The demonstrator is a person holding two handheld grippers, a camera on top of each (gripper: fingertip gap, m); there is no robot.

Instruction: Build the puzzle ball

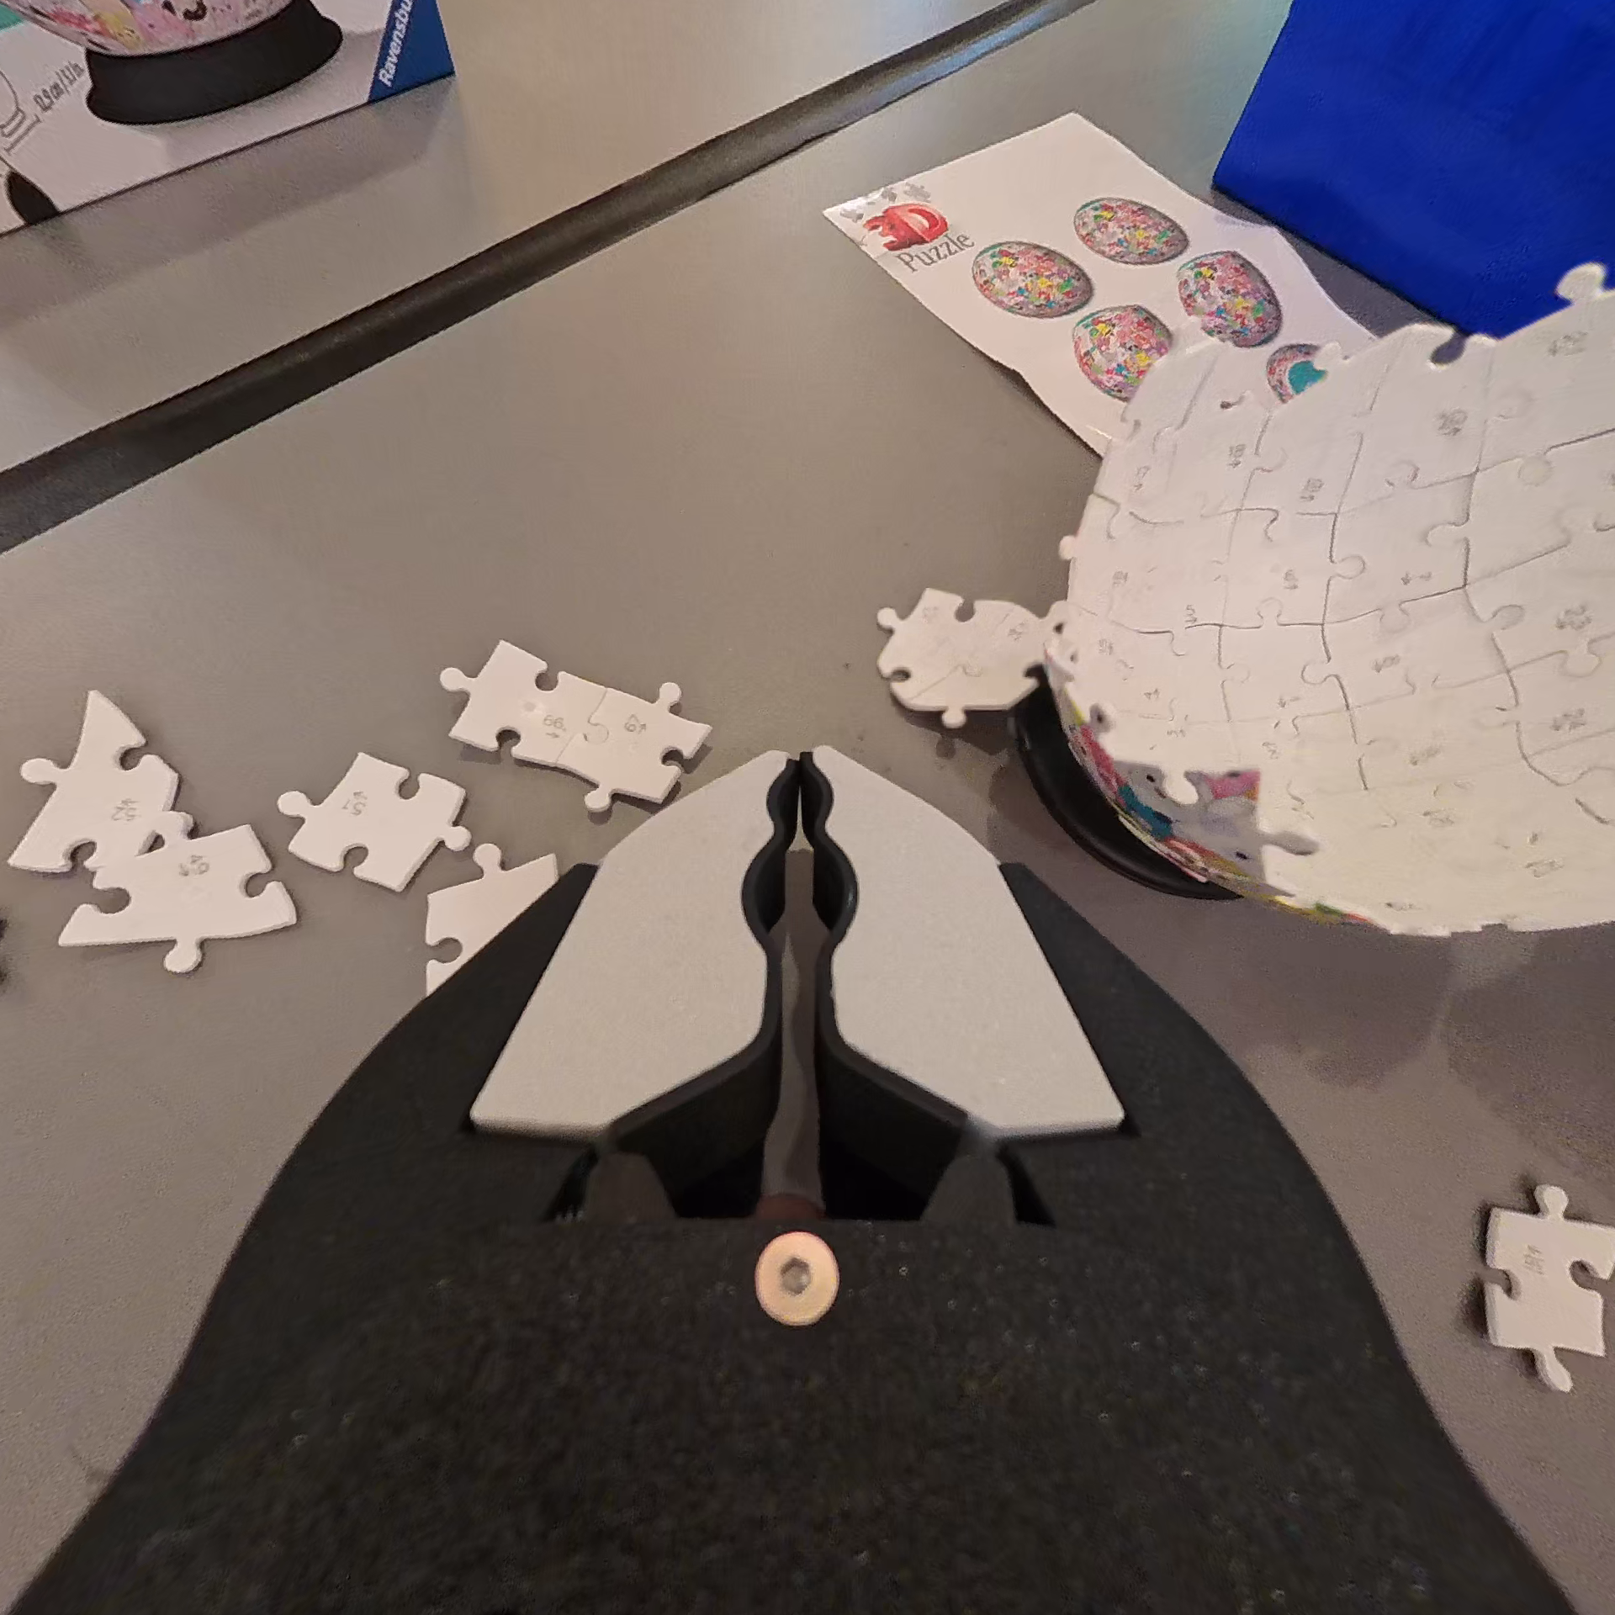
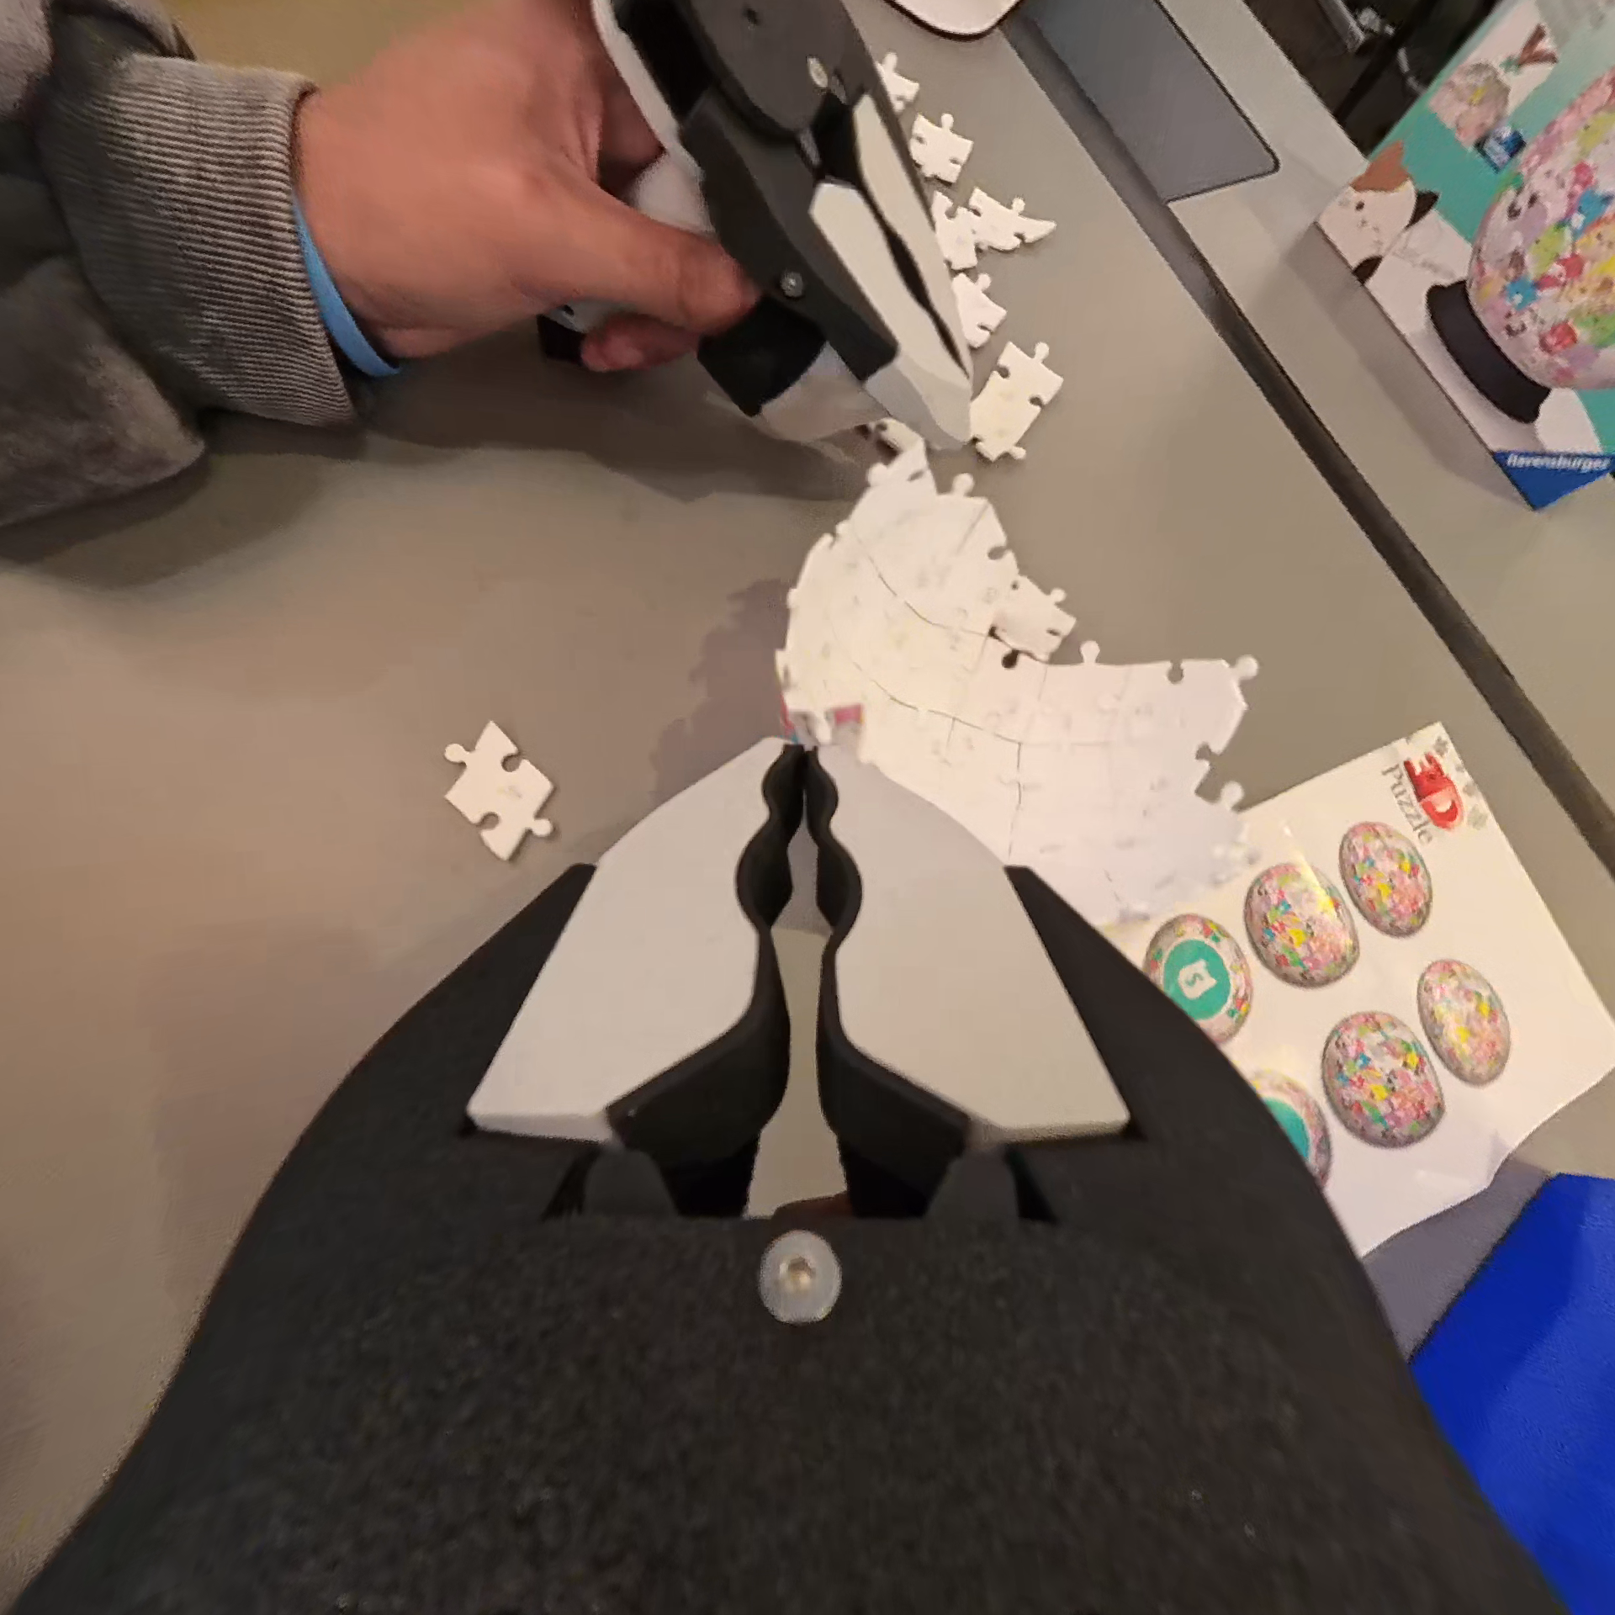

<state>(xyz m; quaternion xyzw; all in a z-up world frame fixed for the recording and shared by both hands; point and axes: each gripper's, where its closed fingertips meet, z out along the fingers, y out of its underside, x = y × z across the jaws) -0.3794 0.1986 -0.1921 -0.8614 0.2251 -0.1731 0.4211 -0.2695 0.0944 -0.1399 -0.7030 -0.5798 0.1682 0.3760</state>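
Note:
The half-built puzzle ball (image 1: 1363,629) is an open white shell tilted on its black stand (image 1: 1084,830), with colourful print on its outside. It also shows in the right wrist view (image 2: 944,664). My right gripper (image 2: 802,758) is shut, its tips right at the shell's near rim; I cannot tell whether it pinches the rim. My left gripper (image 1: 801,767) is shut and empty, low over the table left of the ball; it also shows in the right wrist view (image 2: 948,419), held by a hand. Several loose white pieces (image 1: 376,821) lie face down by its tips, two of them joined (image 1: 577,725).
One loose piece (image 2: 502,791) lies apart on the grey table; it also shows in the left wrist view (image 1: 1538,1285). A small joined cluster (image 1: 961,655) lies against the ball. The instruction sheet (image 1: 1049,262), a blue box (image 1: 1442,149) and the puzzle box (image 1: 175,96) lie beyond. One gripper's finger ends stand about 15 centimetres off the other's.

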